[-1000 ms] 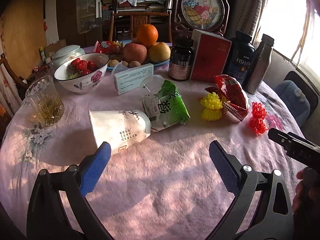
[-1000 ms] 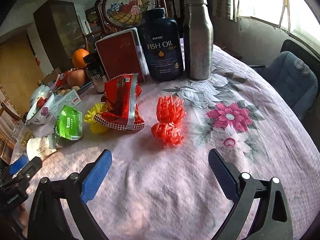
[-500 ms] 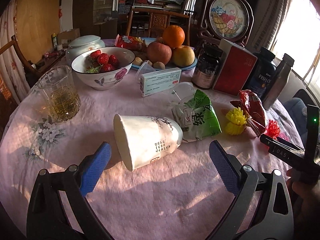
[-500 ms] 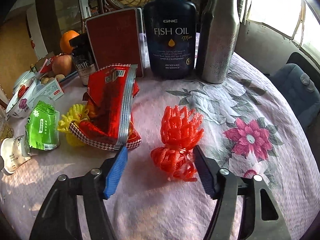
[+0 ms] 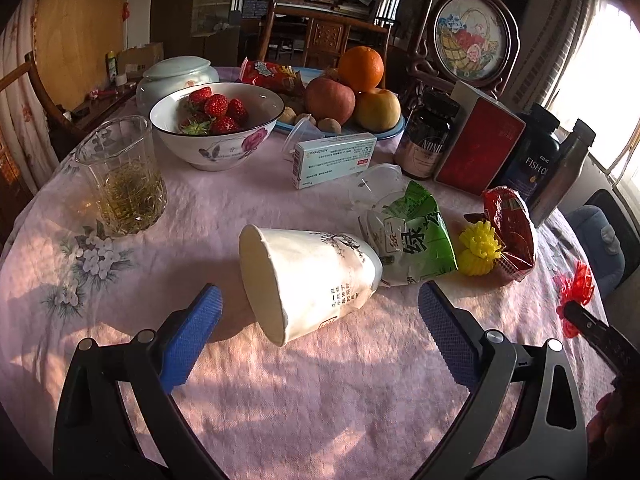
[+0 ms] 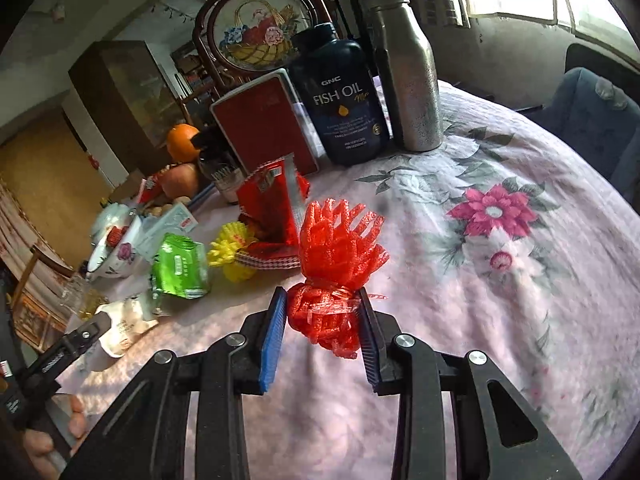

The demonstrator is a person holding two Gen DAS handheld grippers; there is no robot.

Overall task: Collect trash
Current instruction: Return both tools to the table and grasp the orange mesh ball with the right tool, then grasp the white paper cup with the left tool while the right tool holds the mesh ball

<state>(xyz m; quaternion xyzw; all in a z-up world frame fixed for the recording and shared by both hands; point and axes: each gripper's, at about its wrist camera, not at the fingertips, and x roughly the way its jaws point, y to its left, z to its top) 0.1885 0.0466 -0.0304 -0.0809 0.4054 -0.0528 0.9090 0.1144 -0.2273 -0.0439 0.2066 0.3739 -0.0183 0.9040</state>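
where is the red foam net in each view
Left wrist view: red foam net at the far right edge, on the tablecloth, behind the right tool's dark tip.
Right wrist view: red foam net centre, squeezed between the right tool pads.
Shared landmark: yellow foam net.

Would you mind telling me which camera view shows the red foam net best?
The right wrist view: the red foam net fills the centre, pinched between the right gripper pads, which have just been closing. The left wrist view shows it only small at the right edge.
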